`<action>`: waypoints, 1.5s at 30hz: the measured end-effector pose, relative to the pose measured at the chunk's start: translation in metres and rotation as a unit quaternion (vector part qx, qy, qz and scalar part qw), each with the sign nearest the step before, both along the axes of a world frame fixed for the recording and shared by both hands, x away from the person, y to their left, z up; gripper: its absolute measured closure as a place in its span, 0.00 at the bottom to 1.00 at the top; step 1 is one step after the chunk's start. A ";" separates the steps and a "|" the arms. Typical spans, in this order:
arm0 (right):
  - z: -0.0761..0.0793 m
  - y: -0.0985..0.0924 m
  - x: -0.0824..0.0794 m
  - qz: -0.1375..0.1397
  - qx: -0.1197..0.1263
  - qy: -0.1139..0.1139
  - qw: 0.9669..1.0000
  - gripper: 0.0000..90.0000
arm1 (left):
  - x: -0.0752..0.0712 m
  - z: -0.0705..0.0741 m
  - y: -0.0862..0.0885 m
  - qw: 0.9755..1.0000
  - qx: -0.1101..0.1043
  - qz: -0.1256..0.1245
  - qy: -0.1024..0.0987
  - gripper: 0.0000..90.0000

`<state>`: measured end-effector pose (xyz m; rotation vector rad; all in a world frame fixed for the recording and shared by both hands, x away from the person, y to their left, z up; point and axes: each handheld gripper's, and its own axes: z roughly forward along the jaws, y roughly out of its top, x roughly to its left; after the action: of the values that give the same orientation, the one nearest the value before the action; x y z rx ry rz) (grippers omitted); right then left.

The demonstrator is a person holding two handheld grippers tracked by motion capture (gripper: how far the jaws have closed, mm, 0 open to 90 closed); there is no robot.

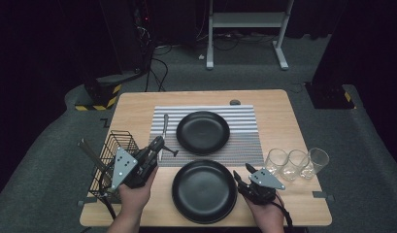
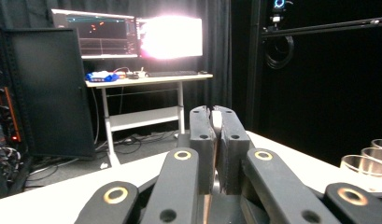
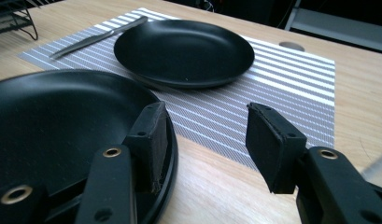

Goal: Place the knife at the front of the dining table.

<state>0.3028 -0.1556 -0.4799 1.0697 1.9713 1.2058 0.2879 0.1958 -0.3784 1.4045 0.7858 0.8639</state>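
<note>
At frame centre-left, knife (image 1: pixel 164 127): lying on the striped placemat (image 1: pixel 244 131), beside the far plate (image 1: pixel 203 132).
Left gripper (image 1: pixel 159 144): pressed together on a thin metal piece, over the knife.
Right gripper (image 1: pixel 242 175): spread, lower right, at near plate (image 1: pixel 204 191) rim.
Glasses (image 1: pixel 296 163): right edge.

Your high view looks forward and down from above your side of the counter (image 1: pixel 283 104), taking in all of it. Your right gripper view sits low and close over the near black plate (image 3: pixel 48 121), facing the striped placemat (image 3: pixel 282 79) both views share. Your left gripper view faces level, out toward a desk (image 2: pixel 146 79) with monitors.
</note>
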 end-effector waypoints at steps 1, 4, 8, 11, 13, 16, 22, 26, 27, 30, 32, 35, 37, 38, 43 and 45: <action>0.001 0.001 0.000 0.000 0.000 -0.001 1.000 0.53 | 0.000 0.000 0.000 1.000 -0.002 0.000 0.001 0.96; 0.004 0.007 0.000 0.000 0.004 -0.003 1.000 0.53 | 0.001 -0.003 0.001 1.000 -0.003 0.000 0.000 0.96; 0.008 0.015 0.001 0.000 0.001 -0.008 1.000 0.53 | 0.004 -0.006 -0.001 1.000 -0.010 -0.009 0.006 0.96; 0.011 0.020 0.001 0.001 -0.001 -0.009 1.000 0.53 | 0.005 -0.008 -0.003 1.000 -0.015 -0.018 0.008 0.96; 0.012 0.023 0.001 0.000 -0.002 -0.009 1.000 0.53 | 0.005 -0.008 -0.005 1.000 -0.015 -0.023 0.005 0.96; 0.014 0.028 0.001 0.002 -0.006 -0.010 1.000 0.53 | 0.002 -0.008 -0.009 1.000 -0.008 -0.029 0.000 0.96; 0.020 0.039 0.000 0.009 -0.008 -0.022 1.000 0.53 | 0.002 -0.010 -0.013 0.999 -0.006 -0.033 -0.001 0.96; 0.022 0.047 0.000 0.017 -0.010 -0.027 0.999 0.53 | 0.003 -0.012 -0.017 0.999 -0.002 -0.038 0.002 0.96; 0.023 0.049 0.000 0.018 -0.009 -0.027 0.999 0.53 | 0.003 -0.012 -0.018 0.999 -0.001 -0.039 0.002 0.96; 0.024 0.053 0.000 0.023 -0.007 -0.031 0.999 0.53 | 0.002 -0.013 -0.019 0.999 -0.003 -0.044 0.000 0.96; 0.025 0.056 0.001 0.025 -0.007 -0.031 0.999 0.53 | 0.003 -0.013 -0.020 0.999 -0.004 -0.045 0.000 0.96; 0.026 0.060 0.000 0.030 -0.006 -0.032 0.999 0.54 | 0.003 -0.014 -0.020 0.999 -0.007 -0.050 0.002 0.96; 0.027 0.063 0.000 0.034 -0.007 -0.034 0.999 0.55 | 0.002 -0.014 -0.021 0.999 -0.006 -0.052 0.002 0.96; 0.027 0.064 0.000 0.035 -0.008 -0.036 0.999 0.55 | 0.002 -0.014 -0.021 0.999 -0.004 -0.053 0.001 0.96; 0.029 0.067 0.001 0.042 0.002 -0.041 0.998 0.58 | 0.003 -0.017 -0.028 0.999 0.002 -0.054 0.005 0.96; 0.030 0.068 0.001 0.047 0.002 -0.046 0.998 0.61 | 0.005 -0.017 -0.033 0.999 0.013 -0.052 0.006 0.96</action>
<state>0.3035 -0.0879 -0.4504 0.9163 1.9673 1.2866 0.2925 0.1629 -0.3953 1.4624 0.7064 0.7878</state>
